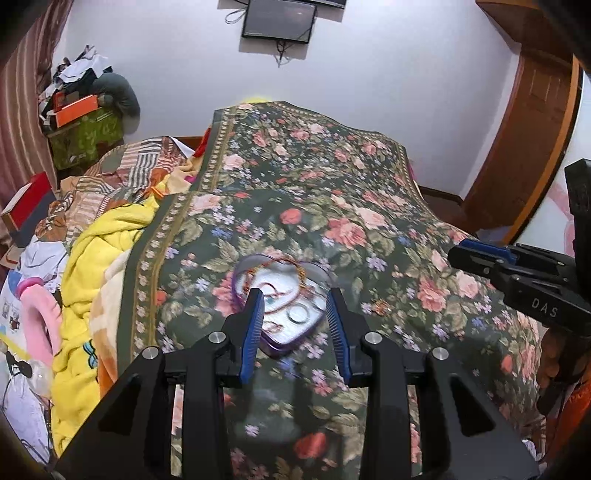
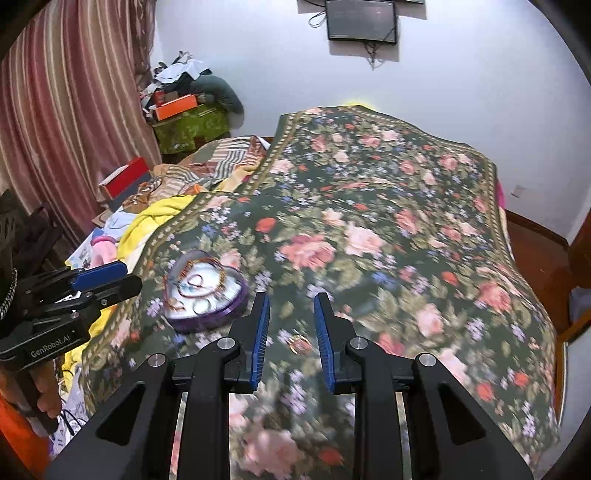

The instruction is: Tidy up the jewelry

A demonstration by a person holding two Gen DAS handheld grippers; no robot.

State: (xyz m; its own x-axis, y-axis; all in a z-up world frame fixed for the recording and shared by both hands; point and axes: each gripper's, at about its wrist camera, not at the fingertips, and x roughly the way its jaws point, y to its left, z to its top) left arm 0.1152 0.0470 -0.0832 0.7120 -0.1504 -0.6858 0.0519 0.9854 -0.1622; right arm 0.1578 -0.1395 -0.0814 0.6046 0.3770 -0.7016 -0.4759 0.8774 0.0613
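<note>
A purple heart-shaped box lies open on the floral bedspread, holding chains and rings on its pale lining. A small gold ring rests on the cloth to the right of the box. My left gripper hovers open above the box with nothing between its fingers. My right gripper is open above the gold ring, which shows between its blue pads. Each gripper appears from the side in the other's view.
A yellow blanket and piled clothes lie left of the bedspread. Red and orange boxes sit by a striped curtain. A wall monitor hangs above. A wooden door stands at the right.
</note>
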